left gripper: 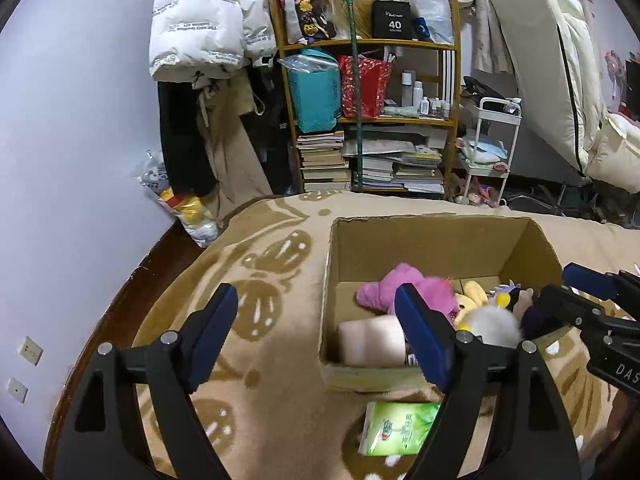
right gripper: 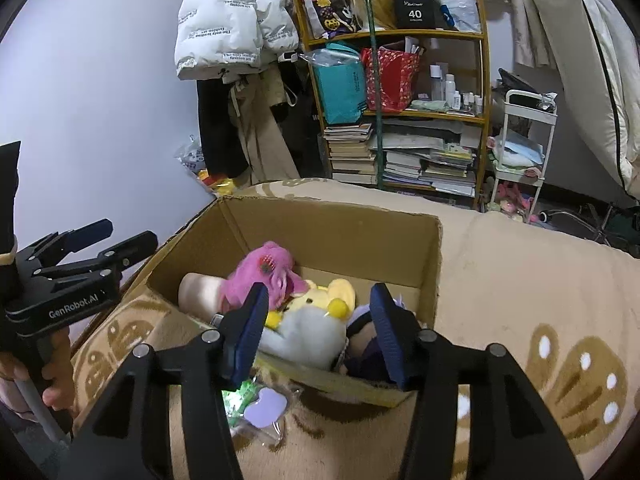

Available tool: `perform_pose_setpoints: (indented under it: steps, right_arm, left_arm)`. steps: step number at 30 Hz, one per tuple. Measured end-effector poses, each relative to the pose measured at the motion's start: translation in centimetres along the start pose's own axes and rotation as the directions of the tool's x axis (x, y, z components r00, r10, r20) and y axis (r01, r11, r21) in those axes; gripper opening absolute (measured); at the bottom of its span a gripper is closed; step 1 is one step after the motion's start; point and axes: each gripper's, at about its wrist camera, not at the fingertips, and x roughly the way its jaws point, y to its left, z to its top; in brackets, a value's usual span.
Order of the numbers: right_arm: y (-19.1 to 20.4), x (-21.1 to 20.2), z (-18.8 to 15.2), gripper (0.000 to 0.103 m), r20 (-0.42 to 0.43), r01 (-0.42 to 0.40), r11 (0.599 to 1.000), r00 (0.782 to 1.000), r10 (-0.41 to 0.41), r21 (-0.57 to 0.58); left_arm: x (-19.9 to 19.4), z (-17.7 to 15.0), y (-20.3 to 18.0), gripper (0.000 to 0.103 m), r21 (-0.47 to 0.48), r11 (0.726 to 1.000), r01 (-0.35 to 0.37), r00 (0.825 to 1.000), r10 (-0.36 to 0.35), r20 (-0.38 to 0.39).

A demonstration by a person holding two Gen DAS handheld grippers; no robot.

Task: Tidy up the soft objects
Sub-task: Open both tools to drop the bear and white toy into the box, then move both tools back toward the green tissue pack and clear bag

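Green tissue pack lies outside open cardboard box, near edge. Left gripper, right gripper released, empty; slick wrapper may slip.

The left claw is held with its blue-padded fingers spread wide, nothing between them. The right claw is likewise held open and empty, just beside the left.

Black angular arms with silver screws and blue pads are seen on the left gripper and right gripper; "GenRobot.AI" is printed white.
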Motion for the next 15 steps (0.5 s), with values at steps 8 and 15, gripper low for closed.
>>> perform_pose_setpoints:
  steps: [8, 15]
  right_arm:
    - [0.0, -2.5, -1.0, 0.086, 0.021, -0.007, 0.999, 1.0, 0.006, 0.037]
    - [0.5, -4.3, -2.1, 0.096, 0.019, -0.031, 0.997, 0.999, 0.03, 0.069]
  left_arm:
    - [-3.4, -1.0, 0.7, 0.097, -0.021, 1.0, -0.013, 1.0, 0.014, 0.022]
    - [-6.0, -3.2, 1.3, 0.097, -0.048, 0.999, -0.006, 1.0, 0.007, 0.012]
